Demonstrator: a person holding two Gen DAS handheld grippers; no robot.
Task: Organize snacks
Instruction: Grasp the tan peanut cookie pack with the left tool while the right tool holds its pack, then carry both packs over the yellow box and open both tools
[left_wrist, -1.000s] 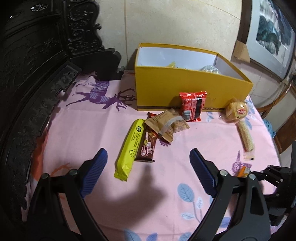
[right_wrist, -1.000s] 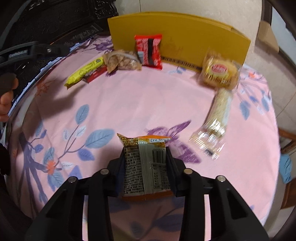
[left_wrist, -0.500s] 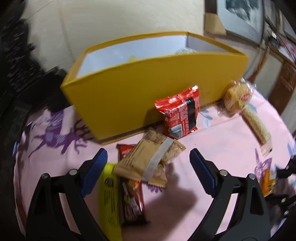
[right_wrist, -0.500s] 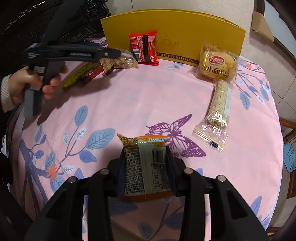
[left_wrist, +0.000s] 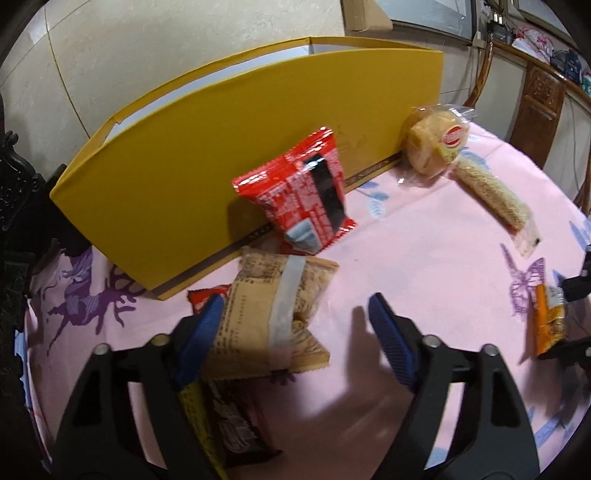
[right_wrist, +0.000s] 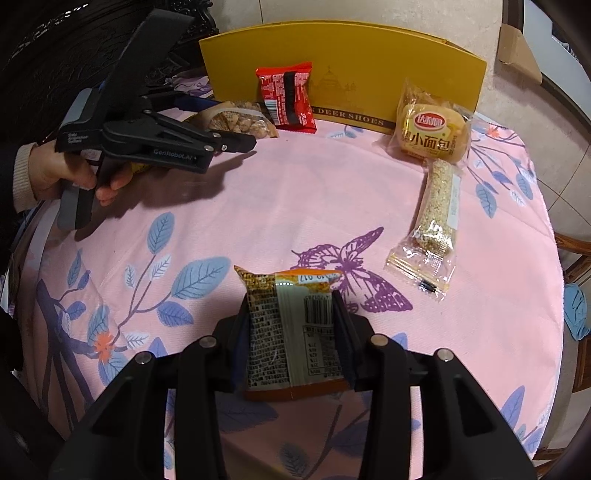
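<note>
Right at the left gripper (left_wrist: 295, 325) the tan cracker pack (left_wrist: 273, 317) sits between the jaws, hugging the left pad, with a clear gap to the right one. Those jaws have just been closing but aren't pinching yet, so it's centre up, then squeeze. Its long axis runs roughly along the fingers, toward the yellow box (left_wrist: 207, 155) just behind, so the left hand is way closer. Further across the pink cloth (right_wrist: 295, 192), the right gripper (right_wrist: 291, 328) is clamped on an orange packet (right_wrist: 291, 332), so it's busy anyway.
</note>
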